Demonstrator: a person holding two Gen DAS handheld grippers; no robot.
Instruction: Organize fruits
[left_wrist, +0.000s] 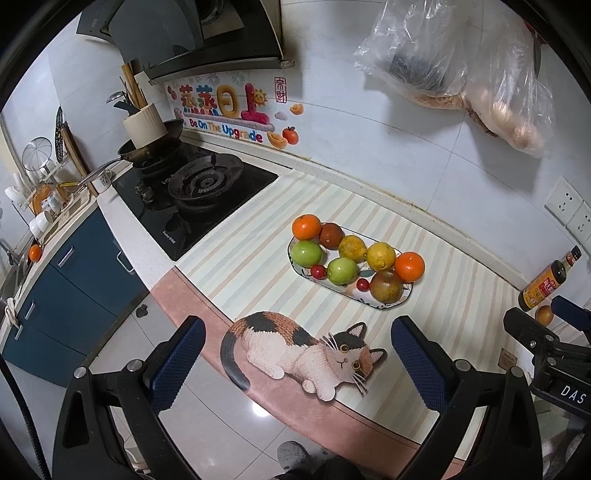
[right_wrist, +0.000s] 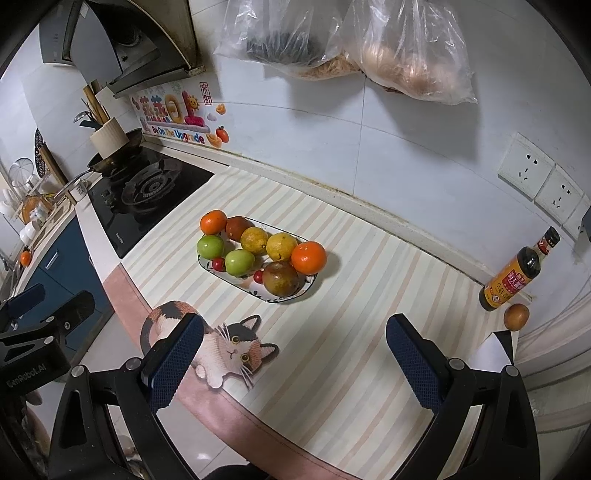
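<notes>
An oval patterned plate (left_wrist: 397, 300) (right_wrist: 275, 298) sits on the striped mat and holds several fruits: two oranges (left_wrist: 306, 226) (right_wrist: 308, 257), two green fruits (left_wrist: 306, 253) (right_wrist: 239, 262), two yellow citrus (left_wrist: 381, 255) (right_wrist: 281, 246), brownish fruits (left_wrist: 386, 285) (right_wrist: 280, 278) and small red tomatoes (left_wrist: 317, 271) (right_wrist: 218, 263). One brown-orange fruit (right_wrist: 516, 316) (left_wrist: 544, 315) lies alone beside the sauce bottle. My left gripper (left_wrist: 297, 356) is open and empty over the counter's front edge. My right gripper (right_wrist: 295, 354) is open and empty, nearer than the plate.
A sauce bottle (right_wrist: 519, 270) (left_wrist: 548, 280) stands at the right by the wall. A gas hob (left_wrist: 192, 188) with a pan is at the left. Plastic bags (right_wrist: 351, 40) hang on the wall. A cat-shaped mat (left_wrist: 295, 350) lies at the counter's front.
</notes>
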